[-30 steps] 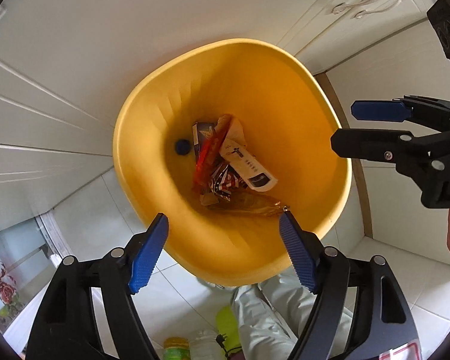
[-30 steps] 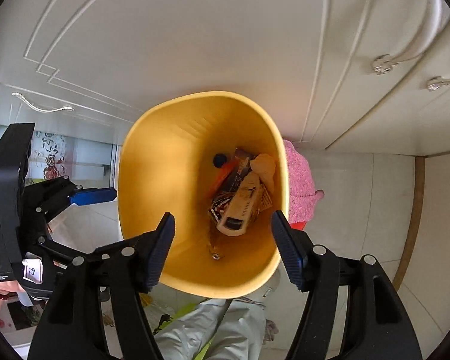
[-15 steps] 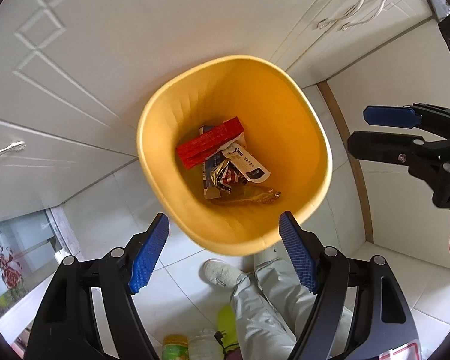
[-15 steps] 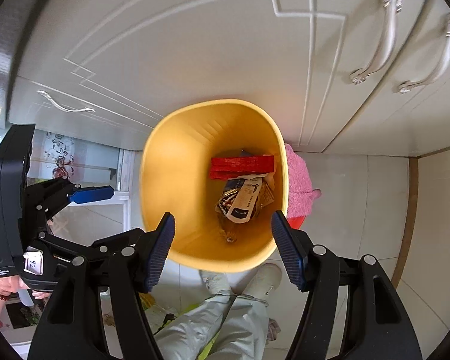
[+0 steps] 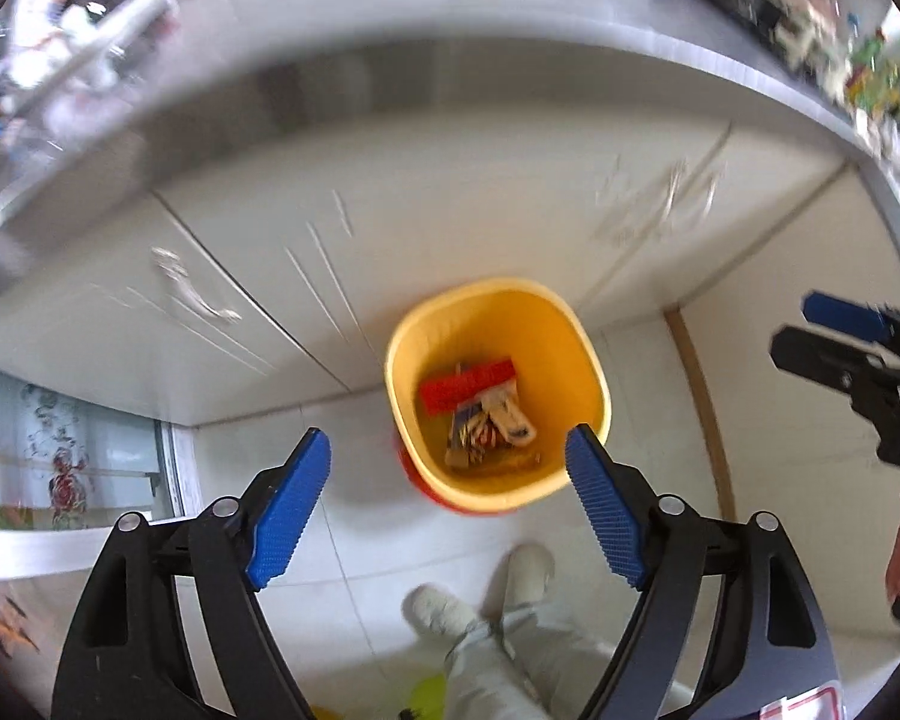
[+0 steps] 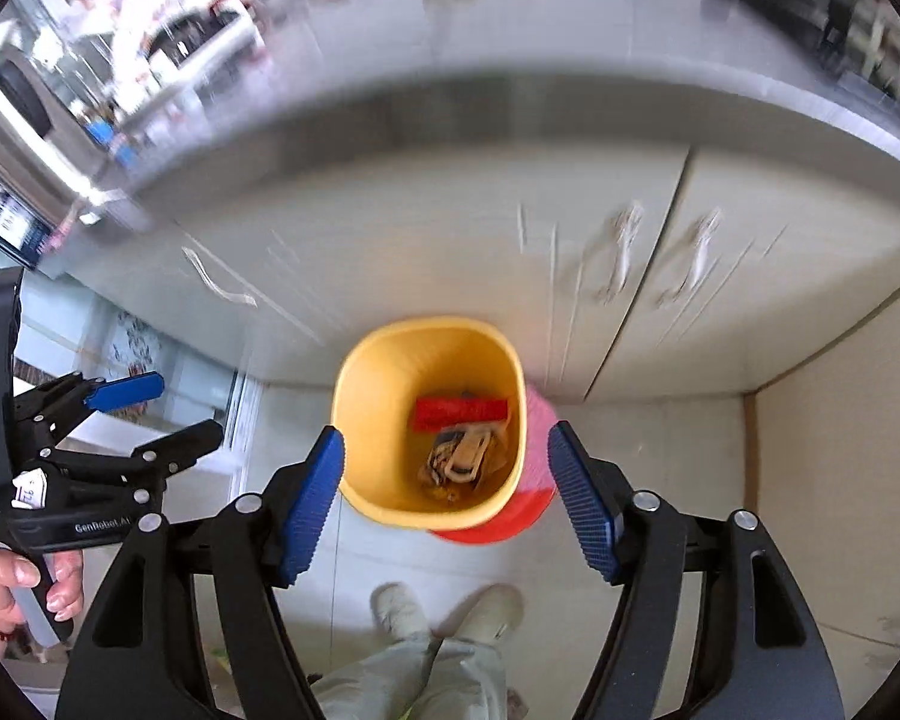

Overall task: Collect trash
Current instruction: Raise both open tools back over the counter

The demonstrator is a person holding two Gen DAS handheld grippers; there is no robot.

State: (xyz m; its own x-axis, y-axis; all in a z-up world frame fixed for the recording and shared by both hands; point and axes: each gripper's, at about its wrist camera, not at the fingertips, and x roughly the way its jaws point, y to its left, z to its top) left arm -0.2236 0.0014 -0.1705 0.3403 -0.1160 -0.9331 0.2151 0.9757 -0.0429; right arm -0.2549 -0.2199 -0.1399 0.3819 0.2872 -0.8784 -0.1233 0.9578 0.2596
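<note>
On the floor: pale tiles (image 6: 660, 480) are seen from above in both wrist views; a yellow bin (image 5: 576, 354) stands on them, close against the cabinet fronts.
Cabinets: white doors (image 6: 390, 252) with metal handles (image 6: 219, 282) are ranged behind the bin; they are blurred, as is the grey table (image 6: 510, 54) edge running above them.
Table top: scattered things are visible along it in both views, too smeared to be named.
Wall: a plain pale panel (image 6: 840, 420) is seen at the right, edged with a brown strip where it meets the floor.
Glass door: a panel with a red flower pattern (image 5: 60, 468) is seen at the left.
Bin contents: the trash (image 5: 480, 408) lies at the bottom of the bin; a flat red packet (image 6: 461, 411) lies uppermost, with crumpled wrappers (image 6: 459, 459) beneath it.
Red object: something red and pink (image 6: 528, 498) is partly hidden just behind the bin, touching or nearly touching it.
Person: light trousers and pale shoes (image 6: 444, 606) are seen below the bin.
Left gripper (image 5: 447, 516): it is pointed steeply down over the bin; its jaws are wide and opening, with nothing between them.
Right gripper (image 6: 447, 501): it is held likewise, well above the bin; its jaws are wide and opening, and empty.
Left hand (image 6: 24, 588): it is wrapped around the left gripper's handle.
</note>
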